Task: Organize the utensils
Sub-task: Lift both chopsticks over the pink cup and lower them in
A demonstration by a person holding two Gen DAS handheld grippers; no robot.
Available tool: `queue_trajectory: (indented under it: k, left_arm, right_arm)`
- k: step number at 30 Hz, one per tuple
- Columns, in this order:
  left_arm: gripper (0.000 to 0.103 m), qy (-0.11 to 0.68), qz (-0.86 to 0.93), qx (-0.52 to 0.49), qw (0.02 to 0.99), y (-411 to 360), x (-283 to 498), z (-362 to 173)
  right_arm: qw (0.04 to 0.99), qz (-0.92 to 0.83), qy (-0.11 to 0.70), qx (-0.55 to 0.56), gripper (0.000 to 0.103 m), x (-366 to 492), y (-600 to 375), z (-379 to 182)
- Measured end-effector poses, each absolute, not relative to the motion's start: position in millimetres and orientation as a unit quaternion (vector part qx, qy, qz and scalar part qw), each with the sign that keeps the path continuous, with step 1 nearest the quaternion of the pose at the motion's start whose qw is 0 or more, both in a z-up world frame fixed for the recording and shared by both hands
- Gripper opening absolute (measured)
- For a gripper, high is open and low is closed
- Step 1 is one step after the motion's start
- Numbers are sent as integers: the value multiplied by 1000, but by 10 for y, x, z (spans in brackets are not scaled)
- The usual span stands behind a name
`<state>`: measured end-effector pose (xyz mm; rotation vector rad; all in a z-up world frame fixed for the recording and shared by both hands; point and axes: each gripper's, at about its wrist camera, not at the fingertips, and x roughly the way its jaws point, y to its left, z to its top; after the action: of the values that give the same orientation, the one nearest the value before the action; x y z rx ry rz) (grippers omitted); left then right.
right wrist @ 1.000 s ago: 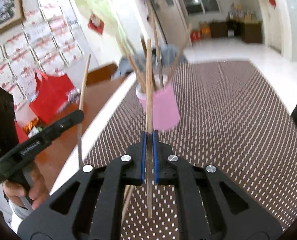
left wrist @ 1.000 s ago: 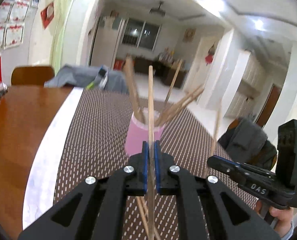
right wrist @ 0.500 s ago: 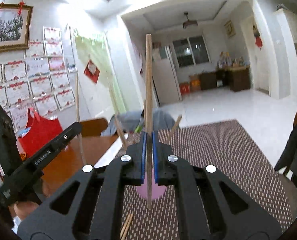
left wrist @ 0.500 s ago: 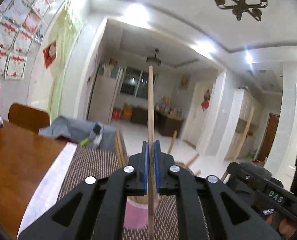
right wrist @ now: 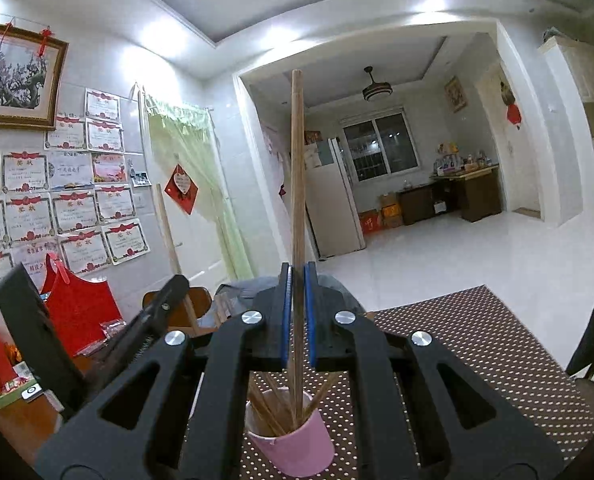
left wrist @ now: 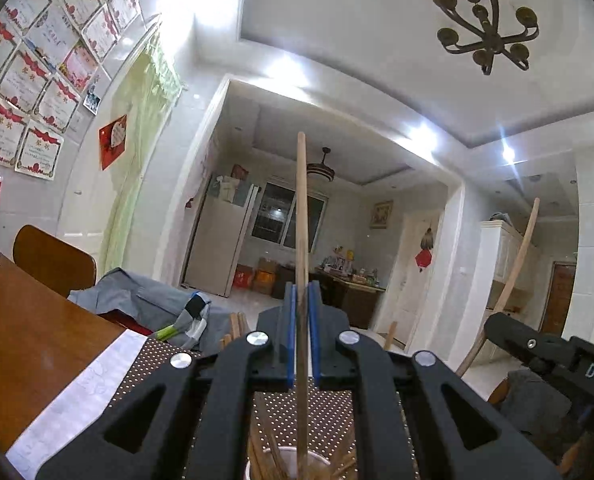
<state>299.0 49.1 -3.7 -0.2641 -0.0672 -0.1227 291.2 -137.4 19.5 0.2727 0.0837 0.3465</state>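
My left gripper [left wrist: 302, 300] is shut on a wooden chopstick [left wrist: 301, 216] that stands upright. Its lower end reaches down to the cup [left wrist: 317, 458] at the bottom edge of the left wrist view. My right gripper [right wrist: 297, 280] is shut on a second upright chopstick [right wrist: 297, 168]. That one's lower end sits inside the mouth of the pink cup [right wrist: 297, 444], which holds several more chopsticks leaning on its rim. Both grippers point level above the cup, and each shows at the side of the other's view.
The cup stands on a brown dotted placemat [right wrist: 477, 344] over a wooden table [left wrist: 21, 336]. A wooden chair [left wrist: 53, 260] with grey clothing [left wrist: 145, 304] stands at the table's far end. A red bag [right wrist: 81, 308] sits to the left.
Both grippers have risen and tipped up from looking down at the table to pointing level. The cup has slid from ahead of the fingers to beneath them. Both chopsticks stay gripped.
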Motion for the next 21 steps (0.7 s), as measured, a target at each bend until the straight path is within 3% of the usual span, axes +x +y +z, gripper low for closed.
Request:
queue_trajectory:
  k: [16,17,19,21]
  left_arm:
    - [7,29,-54,-104,993,385,3142,-254]
    - [10,36,-54,-102,993,383,3135,-251]
    - [25,49,-50,-96,993,377,3110,-229]
    - [28,60,-43,-90,993,373,3049,-178]
  right_arm:
    - [970,193,103,110,7,3107,-1168,89]
    - [970,192,104,107,7,3099,-1158,94]
    - [969,195,107,107,7,3096,-1150,102]
    - [969,197,111,102,7,3090,-1129,109]
